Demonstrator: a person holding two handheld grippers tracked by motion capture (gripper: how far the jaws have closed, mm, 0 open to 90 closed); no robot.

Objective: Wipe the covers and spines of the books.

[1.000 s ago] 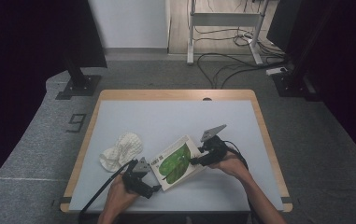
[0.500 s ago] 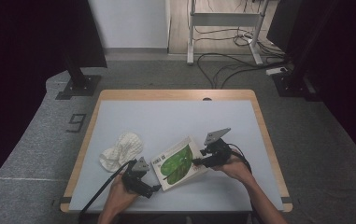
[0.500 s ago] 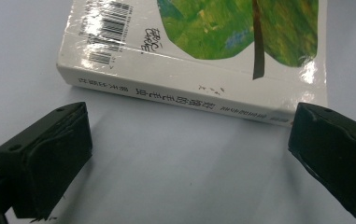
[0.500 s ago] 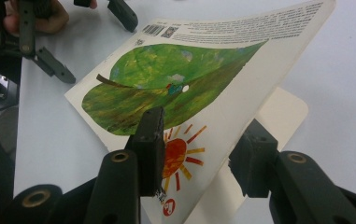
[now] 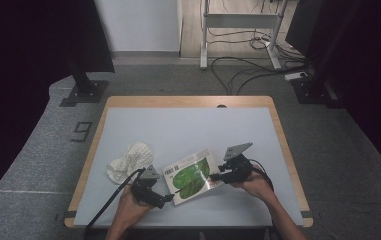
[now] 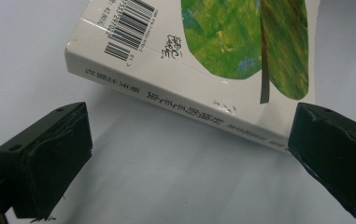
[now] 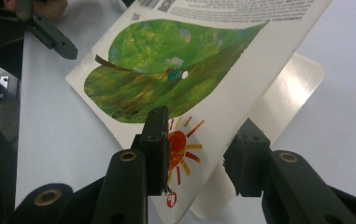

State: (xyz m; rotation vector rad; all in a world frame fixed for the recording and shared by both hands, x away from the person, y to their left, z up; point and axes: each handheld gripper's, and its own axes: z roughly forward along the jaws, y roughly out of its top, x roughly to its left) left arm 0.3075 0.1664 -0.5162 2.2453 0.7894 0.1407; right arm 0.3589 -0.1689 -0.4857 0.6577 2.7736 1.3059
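Note:
A picture book (image 5: 190, 175) with a green leaf on its white cover lies on the table (image 5: 188, 125) between my hands. My right gripper (image 5: 213, 176) has just been closing its jaws. They are shut on the cover's edge (image 7: 199, 140), near the red sun, with one pad on top and one underneath. The cover is raised off the page below (image 7: 297, 79). My left gripper (image 5: 167, 199) stands open just short of the book's spine (image 6: 185, 105), its pads (image 6: 49, 158) not touching the spine.
A crumpled white cloth (image 5: 128, 161) lies left of the book, beside my left hand. The far half of the table is bare blue-grey surface. Black stands and cables sit on the floor beyond the table.
My right gripper has shifted slightly right and toward the near edge. Its jaws have narrowed onto the cover's edge. The left gripper and the cloth have not moved.

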